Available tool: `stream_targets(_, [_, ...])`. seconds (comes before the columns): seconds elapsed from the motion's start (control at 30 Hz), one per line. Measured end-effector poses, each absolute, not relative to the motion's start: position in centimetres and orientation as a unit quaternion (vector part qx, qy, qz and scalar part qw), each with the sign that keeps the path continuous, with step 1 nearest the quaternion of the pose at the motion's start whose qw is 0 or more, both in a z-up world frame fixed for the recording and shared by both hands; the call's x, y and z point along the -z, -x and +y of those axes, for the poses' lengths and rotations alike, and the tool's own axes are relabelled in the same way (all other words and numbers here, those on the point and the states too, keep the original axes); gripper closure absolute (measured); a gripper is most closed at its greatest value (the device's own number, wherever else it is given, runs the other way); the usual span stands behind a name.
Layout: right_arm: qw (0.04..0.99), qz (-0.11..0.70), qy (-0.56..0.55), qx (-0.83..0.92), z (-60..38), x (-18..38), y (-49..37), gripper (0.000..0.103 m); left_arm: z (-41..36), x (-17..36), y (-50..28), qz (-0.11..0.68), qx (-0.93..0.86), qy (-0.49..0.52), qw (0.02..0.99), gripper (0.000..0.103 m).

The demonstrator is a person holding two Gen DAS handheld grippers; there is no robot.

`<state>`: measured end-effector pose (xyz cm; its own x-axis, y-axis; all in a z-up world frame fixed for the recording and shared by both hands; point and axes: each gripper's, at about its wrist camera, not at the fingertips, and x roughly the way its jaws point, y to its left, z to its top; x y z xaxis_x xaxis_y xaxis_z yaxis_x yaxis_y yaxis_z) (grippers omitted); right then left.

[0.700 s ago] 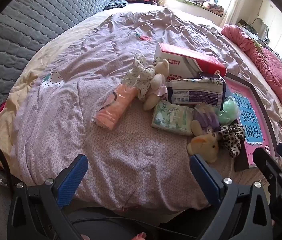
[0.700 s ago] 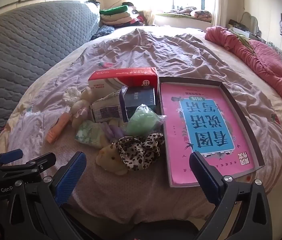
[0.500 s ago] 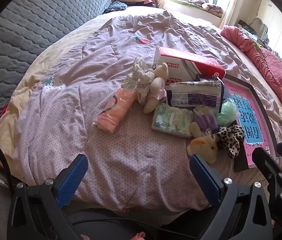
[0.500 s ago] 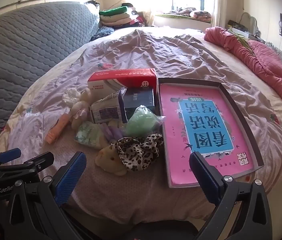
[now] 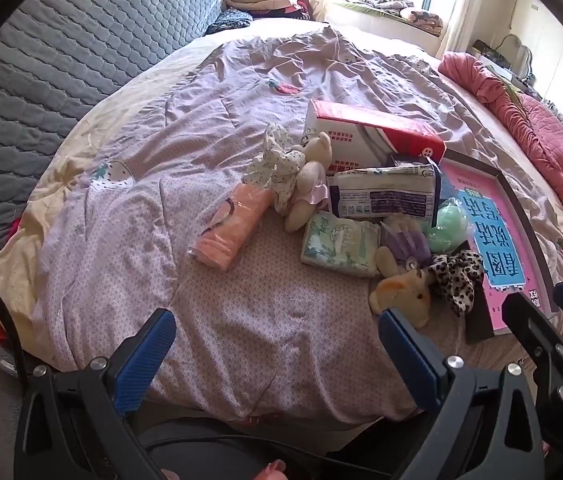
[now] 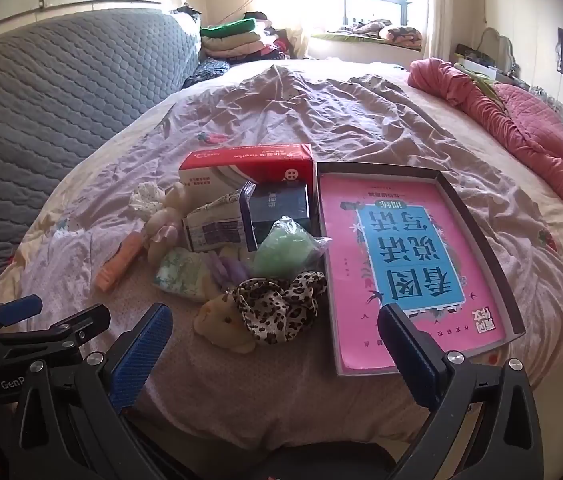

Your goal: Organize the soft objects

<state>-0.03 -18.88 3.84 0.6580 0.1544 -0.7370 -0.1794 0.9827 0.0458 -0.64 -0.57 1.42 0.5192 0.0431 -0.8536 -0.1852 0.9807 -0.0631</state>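
A heap of soft things lies on the lilac bedspread (image 5: pixel 241 320): an orange wrapped cloth roll (image 5: pixel 231 227), a cream teddy bear (image 5: pixel 309 184), a floral tissue pack (image 5: pixel 339 245), a yellow plush toy (image 5: pixel 401 295) (image 6: pixel 223 326), a leopard-print scrunchie (image 6: pixel 277 310) and a green bagged puff (image 6: pixel 287 246). Right of the heap sits a shallow box (image 6: pixel 477 232) with a pink and blue printed sheet inside. My left gripper (image 5: pixel 275 356) hangs open over the bed's near edge, nothing between its fingers. My right gripper (image 6: pixel 275 354) is open too, just short of the yellow plush.
A red and white tissue box (image 6: pixel 247 164) and a dark blue packet (image 6: pixel 279 206) stand behind the heap. A pink quilt (image 6: pixel 521 120) runs along the right side. The grey quilted headboard (image 6: pixel 61 92) curves at left. Folded clothes (image 6: pixel 237 38) are stacked at the back.
Both views have tilted slightly, so the heap sits a little lower in frame. Both grippers stay wide open and the objects on the bed have not moved.
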Motion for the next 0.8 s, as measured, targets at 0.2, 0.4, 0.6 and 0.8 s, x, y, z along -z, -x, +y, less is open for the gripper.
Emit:
stream_targets(0.2, [0.911,0.402,0.014,-0.091,-18.85,-3.95,0.12,0.0,-0.7,-1.57,0.63,0.486,-0.066,0.071,0.869,0.001])
stream_targets(0.4, [0.911,0.401,0.012,-0.091,-18.97,-4.11,0.16,0.0,-0.71,-1.59,0.65,0.485,-0.066,0.072,0.869,0.001])
stream_targets(0.6, [0.912,0.4,0.011,-0.092,-19.18,-4.23,0.15,0.0,-0.92,-1.82,0.76,0.484,-0.066,0.069,0.87,0.001])
stream_targets(0.8, [0.912,0.4,0.01,-0.093,-19.25,-4.26,0.19,0.0,-0.98,-1.82,0.79,0.484,-0.066,0.069,0.87,0.001])
